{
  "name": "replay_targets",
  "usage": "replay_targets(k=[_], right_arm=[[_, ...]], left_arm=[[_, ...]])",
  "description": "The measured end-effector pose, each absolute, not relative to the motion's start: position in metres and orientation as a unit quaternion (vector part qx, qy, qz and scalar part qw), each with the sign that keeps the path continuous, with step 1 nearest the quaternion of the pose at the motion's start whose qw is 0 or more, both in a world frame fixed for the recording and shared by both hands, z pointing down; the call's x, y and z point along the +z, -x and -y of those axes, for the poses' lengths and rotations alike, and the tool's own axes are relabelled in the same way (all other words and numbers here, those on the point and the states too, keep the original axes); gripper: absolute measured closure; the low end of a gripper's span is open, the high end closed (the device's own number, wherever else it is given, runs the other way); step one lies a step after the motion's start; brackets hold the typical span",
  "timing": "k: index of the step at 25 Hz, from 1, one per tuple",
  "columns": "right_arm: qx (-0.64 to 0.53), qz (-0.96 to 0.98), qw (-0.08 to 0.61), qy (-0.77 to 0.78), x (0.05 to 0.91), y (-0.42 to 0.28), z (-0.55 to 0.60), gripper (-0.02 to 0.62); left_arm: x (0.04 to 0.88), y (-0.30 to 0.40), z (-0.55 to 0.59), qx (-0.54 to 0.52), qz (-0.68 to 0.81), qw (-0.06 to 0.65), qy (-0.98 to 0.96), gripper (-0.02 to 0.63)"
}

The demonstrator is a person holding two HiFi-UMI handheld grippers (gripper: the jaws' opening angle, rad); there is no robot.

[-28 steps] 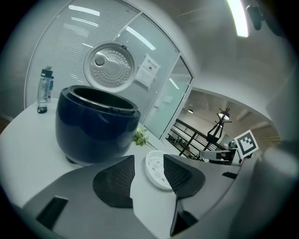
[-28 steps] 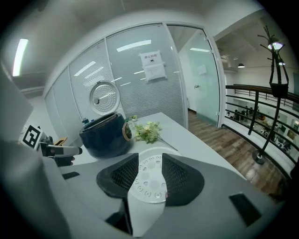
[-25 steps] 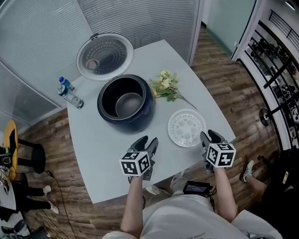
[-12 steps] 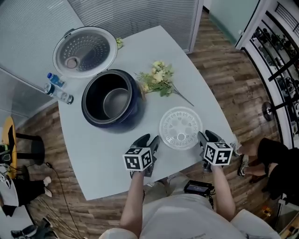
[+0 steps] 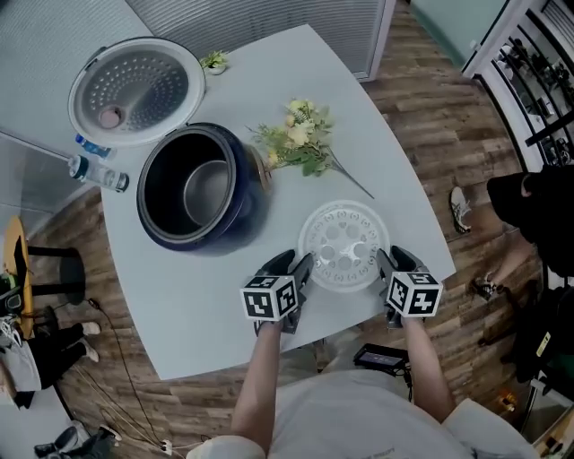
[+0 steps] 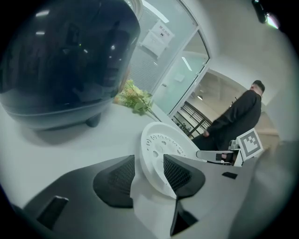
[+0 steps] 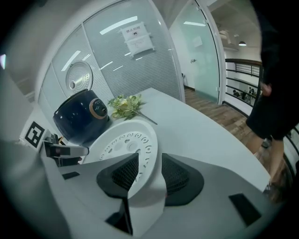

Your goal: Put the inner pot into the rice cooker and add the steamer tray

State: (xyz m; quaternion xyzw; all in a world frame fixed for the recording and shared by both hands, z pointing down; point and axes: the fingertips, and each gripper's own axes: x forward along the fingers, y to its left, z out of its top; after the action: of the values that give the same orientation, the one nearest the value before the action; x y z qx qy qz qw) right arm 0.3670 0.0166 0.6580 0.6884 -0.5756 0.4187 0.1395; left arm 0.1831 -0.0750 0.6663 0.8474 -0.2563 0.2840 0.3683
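Office, frosted glass partitions (image 5: 269, 27), wood floor (image 5: 426, 116)

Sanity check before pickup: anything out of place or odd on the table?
A clear plastic water bottle lies on its side at the edge of the white table, beside the open lid of the dark blue rice cooker; it could roll off. Loose yellow flowers lie beside the cooker. Nothing looks spilled.

paper notice (image 7: 137, 38) on glass partition (image 7: 156, 65), print too small to read
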Motion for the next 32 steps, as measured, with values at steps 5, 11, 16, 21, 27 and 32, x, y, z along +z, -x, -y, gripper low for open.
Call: replay_targets(k=[5, 11, 16, 21, 27, 32], right_arm=[[0.420, 0.579, 0.140, -0.685, 0.665, -0.371, -0.014, 0.442], [0.425, 0.599, 0.128, -0.667, 0.668, -0.367, -0.007, 0.488], [0.433, 0.602, 0.108, -0.662, 0.665, -0.367, -0.008, 0.494], [0.432, 0.600, 0.078, -0.669, 0.650, -0.371, -0.009, 0.506], [0.415, 0.605, 0.056, -0.677, 0.627, -0.377, -0.007, 0.509], [0.400, 0.613, 0.034, -0.680, 0.602, -0.375, 0.000, 0.511]], left_arm=[[0.679, -0.194, 0.073, 0.292, 0.252, 0.374, -0.843, 0.419], [0.683, -0.200, 0.074, 0.307, 0.249, 0.352, -0.849, 0.497], [0.681, -0.200, 0.073, 0.305, 0.248, 0.352, -0.849, 0.505], [0.668, -0.202, 0.074, 0.296, 0.250, 0.345, -0.855, 0.508], [0.639, -0.208, 0.078, 0.284, 0.250, 0.322, -0.868, 0.509], [0.609, -0.207, 0.086, 0.272, 0.257, 0.300, -0.878, 0.512]])
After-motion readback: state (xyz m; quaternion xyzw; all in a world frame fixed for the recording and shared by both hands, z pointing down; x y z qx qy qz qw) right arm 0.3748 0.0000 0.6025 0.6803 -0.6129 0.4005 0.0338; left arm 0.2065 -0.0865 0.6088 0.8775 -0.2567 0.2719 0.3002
